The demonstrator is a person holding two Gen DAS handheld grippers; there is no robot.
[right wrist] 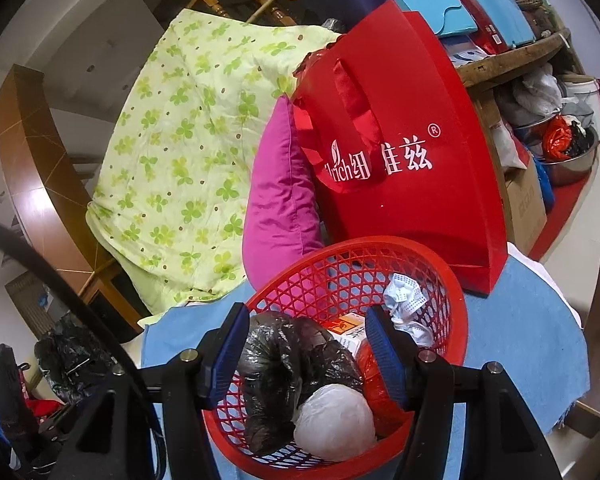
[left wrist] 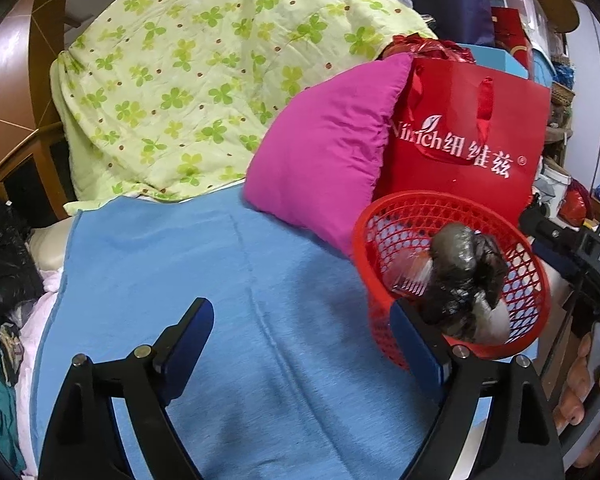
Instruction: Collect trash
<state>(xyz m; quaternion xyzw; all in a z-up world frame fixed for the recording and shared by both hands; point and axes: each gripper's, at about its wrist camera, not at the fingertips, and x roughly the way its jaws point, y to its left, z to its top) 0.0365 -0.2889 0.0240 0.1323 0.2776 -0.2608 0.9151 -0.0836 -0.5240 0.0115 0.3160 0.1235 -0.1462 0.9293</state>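
Observation:
A red plastic basket [left wrist: 534,280] [right wrist: 456,292] stands on a blue cloth [left wrist: 204,280] [right wrist: 516,336]. It holds a crumpled black plastic bag [left wrist: 466,264] [right wrist: 284,364], a white plastic ball of trash [right wrist: 334,424], a crumpled blue-and-white mask [right wrist: 404,300], a small carton [right wrist: 350,334] and red wrapping [right wrist: 374,384]. My right gripper [right wrist: 306,340] is open and empty right above the basket, its jaws either side of the black bag. My left gripper [left wrist: 304,332] is open and empty over the blue cloth, left of the basket.
A red paper gift bag [left wrist: 468,136] [right wrist: 416,168] stands behind the basket, with a magenta pillow [left wrist: 324,148] [right wrist: 280,200] and a green clover-print quilt [left wrist: 188,76] [right wrist: 180,152] to its left. Black bags [left wrist: 4,264] lie at the far left. Cluttered shelves [right wrist: 540,60] are at right.

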